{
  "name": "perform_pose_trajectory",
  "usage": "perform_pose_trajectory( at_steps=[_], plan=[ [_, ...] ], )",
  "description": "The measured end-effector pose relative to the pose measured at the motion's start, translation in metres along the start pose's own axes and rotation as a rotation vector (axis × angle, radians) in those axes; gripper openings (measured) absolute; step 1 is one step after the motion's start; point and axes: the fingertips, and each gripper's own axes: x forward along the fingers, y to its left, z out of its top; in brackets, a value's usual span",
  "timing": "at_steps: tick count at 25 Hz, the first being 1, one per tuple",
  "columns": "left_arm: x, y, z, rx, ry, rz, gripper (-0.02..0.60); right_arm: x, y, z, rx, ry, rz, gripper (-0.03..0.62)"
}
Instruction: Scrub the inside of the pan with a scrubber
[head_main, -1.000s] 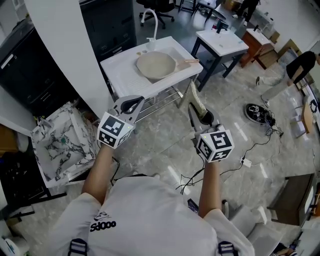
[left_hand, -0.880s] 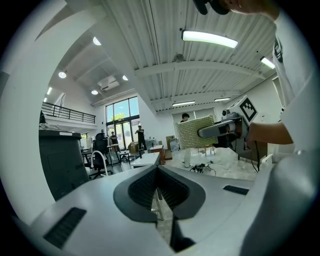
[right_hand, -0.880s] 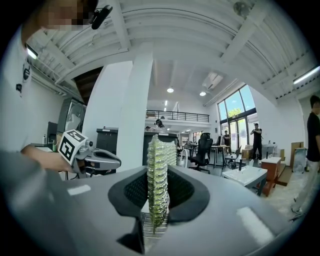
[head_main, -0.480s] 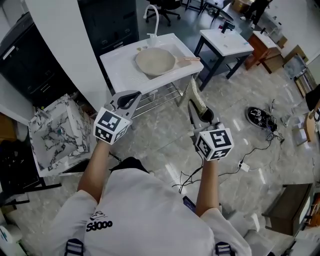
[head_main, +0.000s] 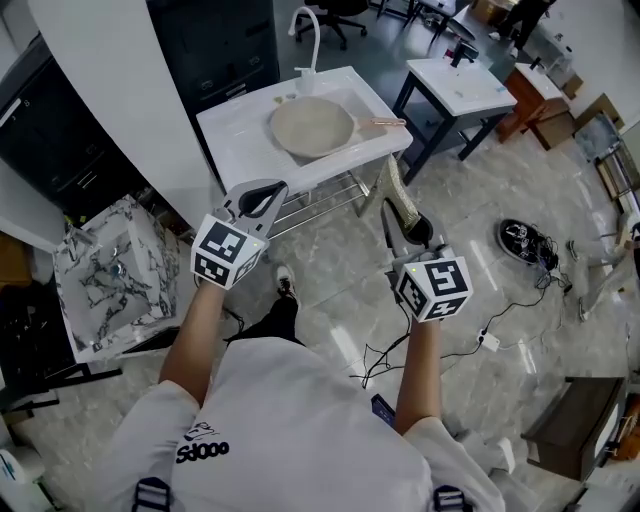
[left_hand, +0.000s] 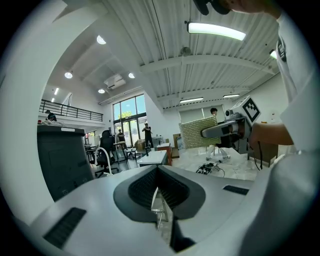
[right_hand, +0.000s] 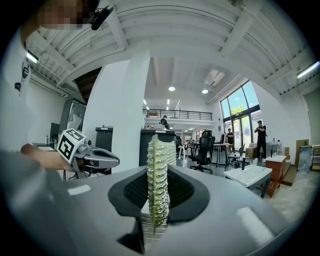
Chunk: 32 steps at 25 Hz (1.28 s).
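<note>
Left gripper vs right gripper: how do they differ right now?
Left gripper is shut on nothing; right gripper is shut on the scrubber. In the head view the scrubber sticks out past the right gripper's jaws, while the left gripper's tips are bare. Shared: both are over the floor, short of the pan.

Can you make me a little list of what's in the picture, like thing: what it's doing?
pan: sits on the white sink table, handle pointing to the person's right
scrubber: clamped in the right hand-held gripper, well away from the pan
left hand-held gripper: jaws together, holding nothing
faucet: stands behind the pan
scrubbing: not yet started
</note>
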Motion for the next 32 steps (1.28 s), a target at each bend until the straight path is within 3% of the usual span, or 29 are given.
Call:
perform_pose_trajectory(
  at_steps=[16, 32],
  plan=[
    [0.130, 0.134, -0.005, -0.001, 0.032, 0.041, 0.000, 0.159, -0.087, 0.010, -0.009, 0.035, 0.006, 0.072],
    [0.196, 0.211, -0.026, -0.062, 0.058, 0.063, 0.000, 0.274, -0.122, -0.007, -0.006, 0.109, 0.067, 0.072]
  ],
)
